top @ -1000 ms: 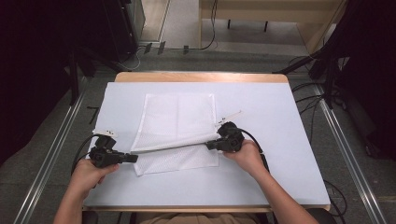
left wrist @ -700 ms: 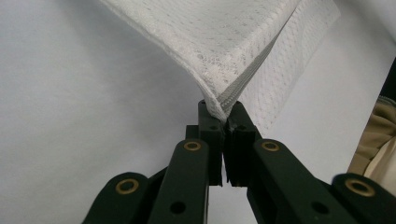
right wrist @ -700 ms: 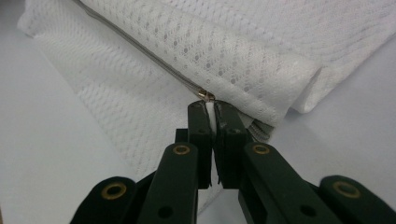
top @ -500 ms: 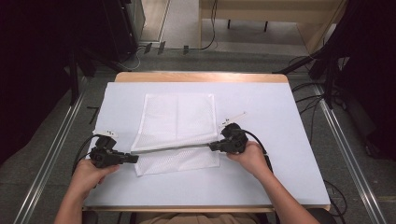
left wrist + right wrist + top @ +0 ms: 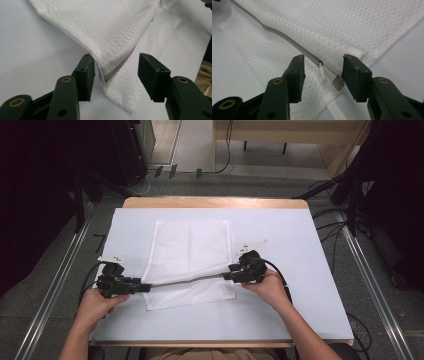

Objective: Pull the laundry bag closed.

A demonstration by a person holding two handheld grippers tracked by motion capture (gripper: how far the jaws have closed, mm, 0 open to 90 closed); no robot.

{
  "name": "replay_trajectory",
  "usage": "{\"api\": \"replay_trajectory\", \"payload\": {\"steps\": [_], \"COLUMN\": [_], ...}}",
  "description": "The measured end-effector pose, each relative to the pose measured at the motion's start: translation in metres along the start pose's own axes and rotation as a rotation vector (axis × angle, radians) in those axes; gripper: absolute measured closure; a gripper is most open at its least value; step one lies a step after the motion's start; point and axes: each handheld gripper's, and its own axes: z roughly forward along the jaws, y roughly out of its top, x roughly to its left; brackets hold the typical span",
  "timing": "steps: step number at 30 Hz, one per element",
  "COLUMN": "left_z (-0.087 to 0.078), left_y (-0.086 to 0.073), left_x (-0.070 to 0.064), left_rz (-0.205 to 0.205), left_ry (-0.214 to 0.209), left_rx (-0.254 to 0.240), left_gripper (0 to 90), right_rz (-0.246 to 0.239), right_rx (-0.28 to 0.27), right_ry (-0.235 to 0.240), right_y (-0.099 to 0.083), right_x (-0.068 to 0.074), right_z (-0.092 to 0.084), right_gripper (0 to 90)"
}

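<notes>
A white mesh bag lies flat in the middle of the white table, its near part folded along a grey zipper line. My left gripper is at the fold's left end. In the left gripper view it stands open around the bag's corner, and the zipper tape runs between the jaws. My right gripper is at the fold's right end. It is open too, with the zipper pull lying between its jaws, untouched.
A wooden edge borders the table's far side. Metal rails run along the floor on both sides, and cables lie at the right. A loose white strap end rests on the table by the bag's corner.
The right gripper has drifted a little toward the near side and the raised fold between the grippers has sunk flatter onto the bag. The left gripper has barely moved.
</notes>
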Motion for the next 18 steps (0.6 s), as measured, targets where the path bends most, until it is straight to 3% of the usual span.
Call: {"api": "replay_trajectory", "payload": {"steps": [4, 9, 18], "left_z": [-0.003, -0.006, -0.011], "left_y": [-0.001, -0.002, -0.004], "left_x": [0.002, 0.004, 0.012], "left_rz": [0.016, 0.02, -0.028], "left_ry": [0.034, 0.081, 0.134], "left_rx": [-0.037, -0.061, -0.083], "left_gripper": [38.8, 36.9, 34.5], "right_rz": [0.004, 0.003, 0.008], "right_rx": [-0.034, -0.068, -0.114], "right_ry": [-0.012, -0.026, -0.104], "right_y": [-0.002, -0.003, -0.009], "right_x": [-0.004, -0.009, -0.019], "right_z": [-0.006, -0.014, -0.028], "right_gripper": [41.9, 38.6, 34.0]}}
